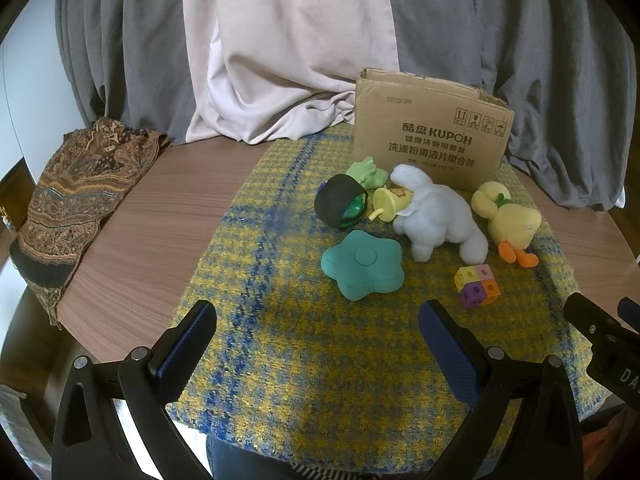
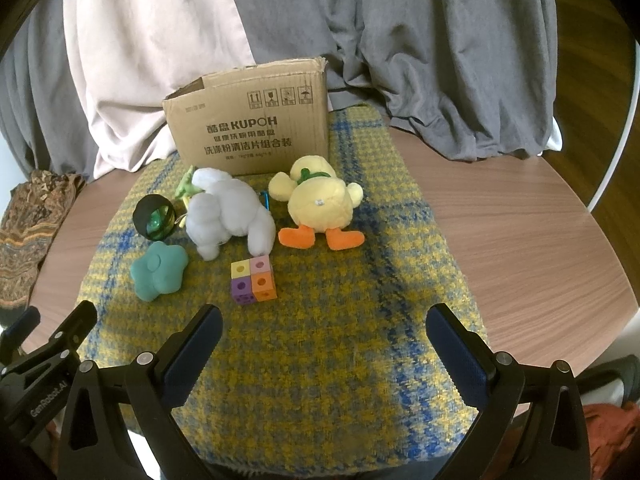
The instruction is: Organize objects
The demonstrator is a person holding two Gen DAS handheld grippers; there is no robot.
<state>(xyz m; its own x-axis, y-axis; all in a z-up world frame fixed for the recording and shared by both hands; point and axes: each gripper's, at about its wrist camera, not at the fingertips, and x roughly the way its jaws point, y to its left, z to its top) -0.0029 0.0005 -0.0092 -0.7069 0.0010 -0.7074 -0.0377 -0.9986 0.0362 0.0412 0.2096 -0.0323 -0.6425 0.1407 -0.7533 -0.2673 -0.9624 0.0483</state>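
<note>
Cardboard box [image 2: 248, 120] reads "KUPOH" above Chinese characters and handling symbols.

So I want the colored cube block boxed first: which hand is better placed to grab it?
Probably the right. The cube block lies just ahead of the right gripper, near its left jaw. For the left gripper it sits off to the right. Both jaws stand open and empty.
</note>
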